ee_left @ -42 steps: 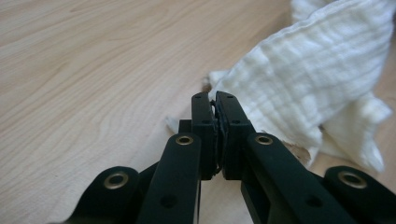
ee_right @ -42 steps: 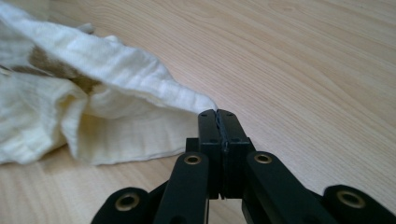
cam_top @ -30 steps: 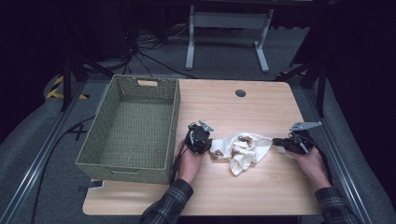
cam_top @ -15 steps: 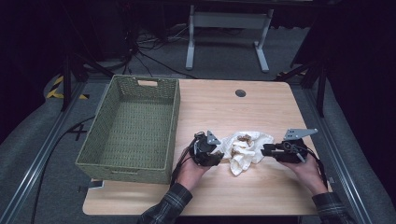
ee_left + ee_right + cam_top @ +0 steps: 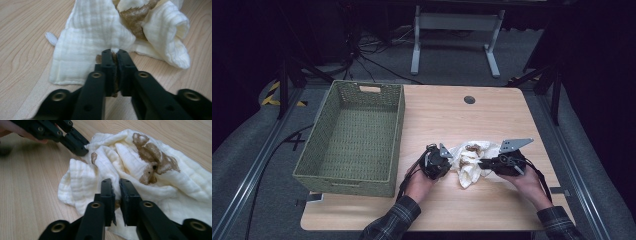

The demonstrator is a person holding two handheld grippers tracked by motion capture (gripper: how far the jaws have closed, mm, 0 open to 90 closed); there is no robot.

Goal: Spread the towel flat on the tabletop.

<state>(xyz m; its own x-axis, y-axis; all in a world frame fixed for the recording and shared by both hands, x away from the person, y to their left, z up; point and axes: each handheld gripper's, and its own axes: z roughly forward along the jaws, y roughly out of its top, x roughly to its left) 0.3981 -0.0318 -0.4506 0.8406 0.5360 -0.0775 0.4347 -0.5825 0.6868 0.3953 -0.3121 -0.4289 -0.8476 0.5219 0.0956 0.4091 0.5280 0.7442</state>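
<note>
A cream muslin cloth [image 5: 468,161] with a brown animal print lies crumpled on the wooden table [image 5: 452,115], between my two grippers. My left gripper [image 5: 450,159] is at its left side. Its jaws have just been closing, and in the left gripper view the left gripper [image 5: 114,51] is shut on a fold of the cloth [image 5: 92,32]. My right gripper [image 5: 483,163] is at the cloth's right side. Its jaws have also just been closing, and the right gripper [image 5: 114,181] pinches a fold of the cloth [image 5: 110,157]. The left gripper [image 5: 81,148] shows across the cloth.
A large green woven basket [image 5: 400,122] stands on the left half of the table, close to my left hand. A dark round cable hole [image 5: 469,99] sits near the far edge. A metal stand [image 5: 454,22] is on the floor beyond.
My right gripper has moved left and nearer to me, onto the cloth. The cloth is more bunched between the grippers. My left gripper has barely shifted.
</note>
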